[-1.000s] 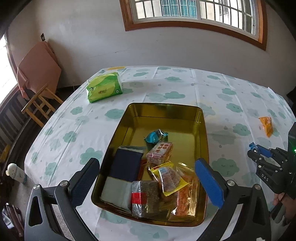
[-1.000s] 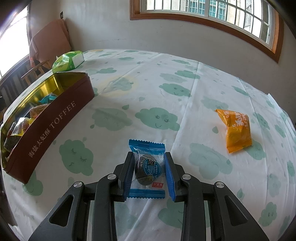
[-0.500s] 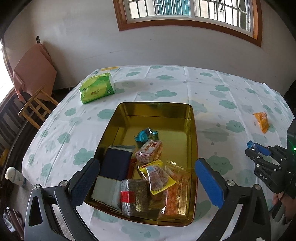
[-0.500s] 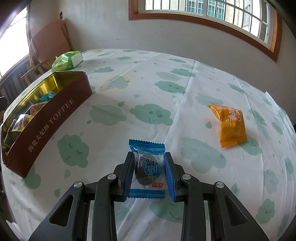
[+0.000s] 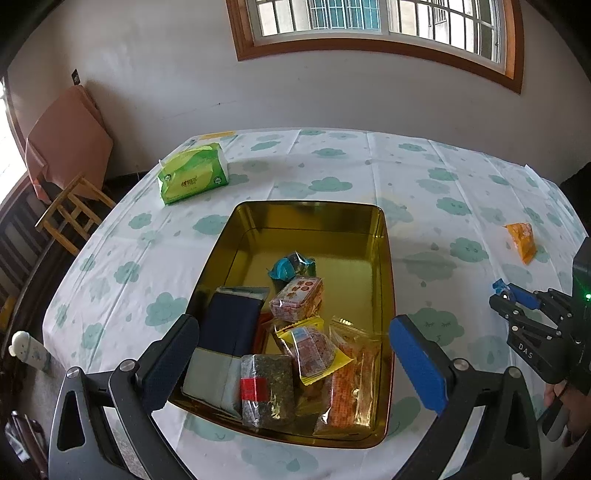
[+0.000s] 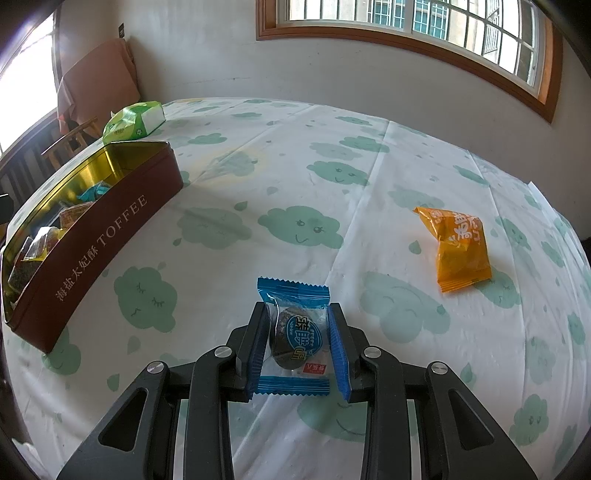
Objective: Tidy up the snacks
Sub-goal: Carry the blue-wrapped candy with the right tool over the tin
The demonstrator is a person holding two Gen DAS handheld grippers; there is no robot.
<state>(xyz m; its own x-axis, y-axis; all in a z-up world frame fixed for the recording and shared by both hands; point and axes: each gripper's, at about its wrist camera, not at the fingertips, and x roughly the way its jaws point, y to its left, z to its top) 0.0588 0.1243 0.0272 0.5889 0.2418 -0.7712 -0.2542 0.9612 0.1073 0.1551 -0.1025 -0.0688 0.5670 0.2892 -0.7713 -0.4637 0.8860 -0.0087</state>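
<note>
Big round table point(image 6: 369, 206) under a white cloth printed with green clouds, set against a pale wall below a wood-framed window point(image 6: 406, 22); a wooden chair point(image 5: 72, 210) sits off at nine o'clock. The right gripper point(image 6: 298, 338) has its blue pads clamped on the sides of a blue-wrapped snack point(image 6: 295, 332), long axis running six to twelve, crimped end pointing toward twelve. At two o'clock lies an orange packet point(image 6: 458, 251). The toffee tin point(image 6: 110, 221) sits at ten o'clock, tissue pack point(image 6: 135, 122) beyond it. The left gripper point(image 5: 291, 354) hovers over the tin, jaws spread wide, holding nothing.
</note>
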